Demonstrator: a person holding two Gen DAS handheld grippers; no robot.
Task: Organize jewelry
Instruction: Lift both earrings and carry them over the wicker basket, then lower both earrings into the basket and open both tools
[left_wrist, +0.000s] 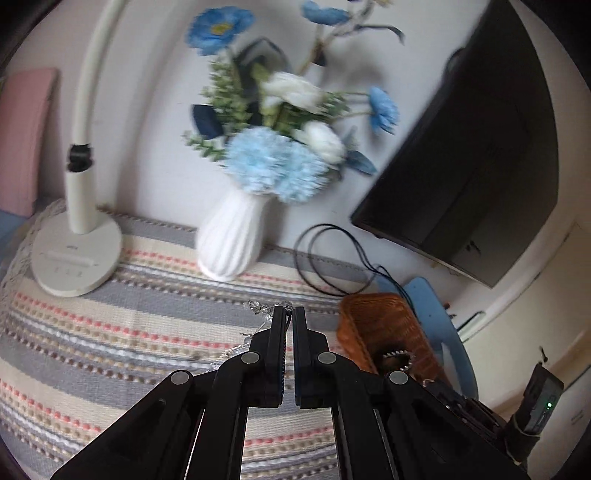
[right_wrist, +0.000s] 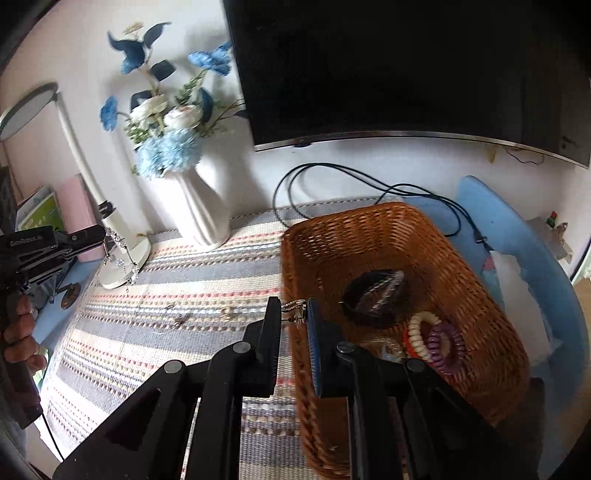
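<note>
- the left gripper (left_wrist: 289, 314) was clenched on a crystal chain (right_wrist: 120, 254), which hung from its tips above the striped cloth (left_wrist: 147, 295), well left of the basket (right_wrist: 406, 236).
- the right gripper (right_wrist: 293, 314) was grasping a small silver clip-like piece (right_wrist: 294, 308) just at the basket's near-left rim.
- inside the basket lay a dark hair tie (right_wrist: 375, 295), a cream beaded bracelet (right_wrist: 417, 332) and a purple coil tie (right_wrist: 445, 347).
- a few small pieces (right_wrist: 225, 313) lay loose on the cloth, not yet gathered.
- to do the step well, the right hand should probably carry its piece past the rim and over the basket floor before letting go, so it would not catch on the weave or drop outside.
- the hanging chain looked likely to swing; it would be best moved slowly and kept clear of the vase (left_wrist: 231, 240) and lamp (left_wrist: 75, 254).
- the chain should be lowered until its loose end touched the basket floor, then let go.
</note>
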